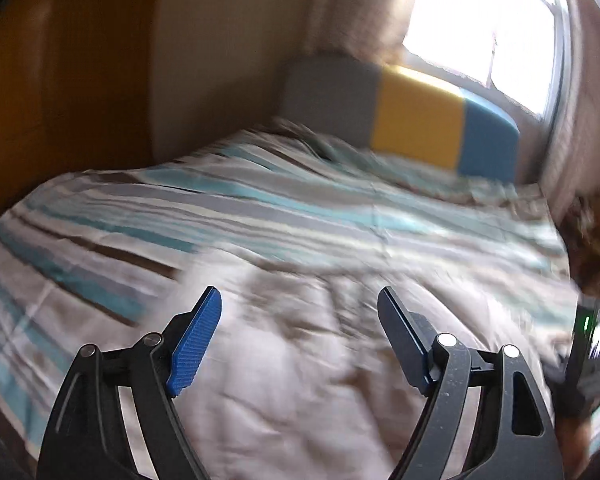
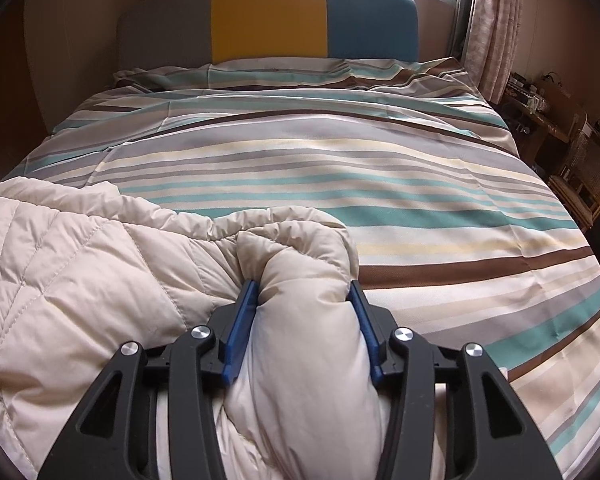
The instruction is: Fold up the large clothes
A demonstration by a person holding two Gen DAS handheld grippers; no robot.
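Observation:
A cream quilted puffer coat (image 2: pixel 72 280) lies on the striped bedspread (image 2: pixel 340 160) at the near left of the bed. My right gripper (image 2: pixel 303 292) is shut on a thick puffy fold of the coat (image 2: pixel 308 320), which bulges between the blue pads. In the blurred left wrist view the coat (image 1: pixel 300 360) lies below my left gripper (image 1: pixel 300 300), which is open wide and empty above it. The right gripper's body (image 1: pixel 588 340) shows at the right edge of that view.
A grey, yellow and blue headboard (image 2: pixel 268 12) stands at the far end under a bright window (image 1: pixel 480 20). A wooden wardrobe (image 1: pixel 60 80) is at the left. Curtains (image 2: pixel 496 28) and cluttered wooden furniture (image 2: pixel 560 132) stand at the right.

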